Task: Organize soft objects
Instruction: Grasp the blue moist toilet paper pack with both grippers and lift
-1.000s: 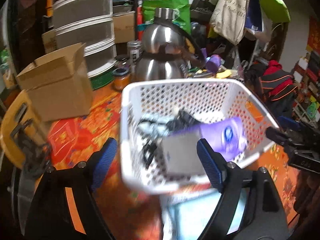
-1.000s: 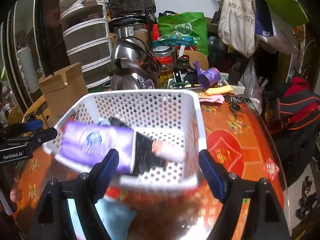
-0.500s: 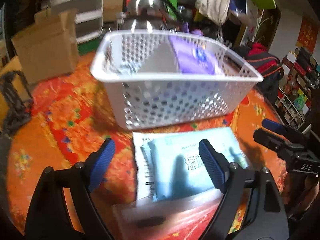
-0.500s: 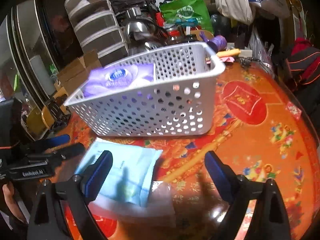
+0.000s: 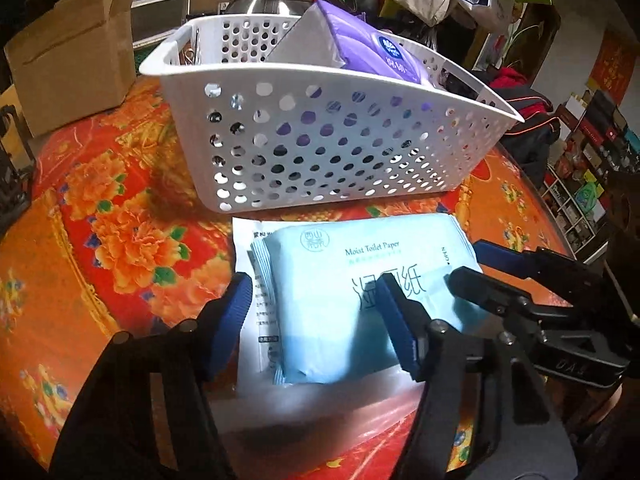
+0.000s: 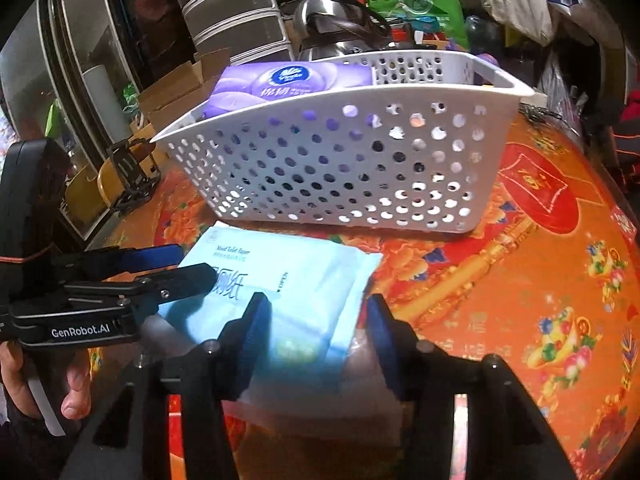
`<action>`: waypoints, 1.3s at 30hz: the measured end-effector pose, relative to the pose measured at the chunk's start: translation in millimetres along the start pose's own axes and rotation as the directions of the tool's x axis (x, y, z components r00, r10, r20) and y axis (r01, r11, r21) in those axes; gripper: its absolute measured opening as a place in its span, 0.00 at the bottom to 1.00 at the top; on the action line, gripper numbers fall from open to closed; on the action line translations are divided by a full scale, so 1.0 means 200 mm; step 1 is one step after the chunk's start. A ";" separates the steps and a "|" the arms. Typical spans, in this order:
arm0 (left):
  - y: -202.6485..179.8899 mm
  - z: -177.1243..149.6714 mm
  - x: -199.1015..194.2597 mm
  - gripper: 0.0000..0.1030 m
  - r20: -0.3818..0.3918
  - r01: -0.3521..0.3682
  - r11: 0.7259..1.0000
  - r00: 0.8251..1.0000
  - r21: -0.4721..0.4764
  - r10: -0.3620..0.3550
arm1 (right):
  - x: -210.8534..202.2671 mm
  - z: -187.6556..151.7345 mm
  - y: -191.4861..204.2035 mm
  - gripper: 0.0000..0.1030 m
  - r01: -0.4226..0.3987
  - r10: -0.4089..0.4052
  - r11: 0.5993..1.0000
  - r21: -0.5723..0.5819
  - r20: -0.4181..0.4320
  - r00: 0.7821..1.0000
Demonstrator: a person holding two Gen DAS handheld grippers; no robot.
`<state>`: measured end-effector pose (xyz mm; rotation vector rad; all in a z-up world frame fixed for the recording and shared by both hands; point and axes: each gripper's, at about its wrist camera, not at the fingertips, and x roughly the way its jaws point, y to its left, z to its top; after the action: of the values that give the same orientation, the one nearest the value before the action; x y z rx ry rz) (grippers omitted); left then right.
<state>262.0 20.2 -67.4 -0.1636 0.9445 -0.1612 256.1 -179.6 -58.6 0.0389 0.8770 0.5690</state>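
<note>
Left gripper half open astride blue wipes pack, nothing clamped; right gripper likewise at opposite end. Pack flat just before white basket, long axis parallel to basket wall, equally near both.

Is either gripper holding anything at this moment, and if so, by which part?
Nothing is clearly held. Both the left gripper and right gripper are open, their fingers straddling the blue wet-wipe pack lying on the table; no squeeze is visible.
</note>
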 end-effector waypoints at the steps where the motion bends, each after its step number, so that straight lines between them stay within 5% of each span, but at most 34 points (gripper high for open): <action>1: 0.00 0.00 0.01 0.61 -0.008 0.018 1.000 1.000 -0.004 -0.018 | 0.01 0.00 0.01 0.49 -0.001 0.001 1.000 -0.009 -0.005 1.000; 7: -0.03 -0.03 0.05 0.69 -0.058 0.080 0.997 0.995 0.001 -0.080 | 0.03 -0.01 0.07 0.41 0.015 -0.015 0.999 -0.049 0.002 1.000; 15: -0.04 -0.04 0.04 0.64 -0.057 0.081 0.997 0.995 0.018 -0.080 | 0.05 -0.03 0.05 0.39 -0.041 0.041 0.999 -0.018 -0.035 0.999; 29: -0.13 -0.06 -0.01 0.56 0.021 0.018 0.996 1.000 0.088 -0.020 | 0.03 -0.05 0.14 0.27 -0.010 0.011 0.996 -0.091 0.009 1.000; 39: -0.09 -0.04 -0.11 0.38 0.087 0.057 0.997 0.994 0.059 -0.062 | -0.02 -0.05 0.12 0.20 -0.001 0.007 0.996 -0.094 0.065 0.998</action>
<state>241.4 6.3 -50.7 -0.1454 0.8464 -0.2333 236.0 -163.3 -55.4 -0.0256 0.7859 0.6088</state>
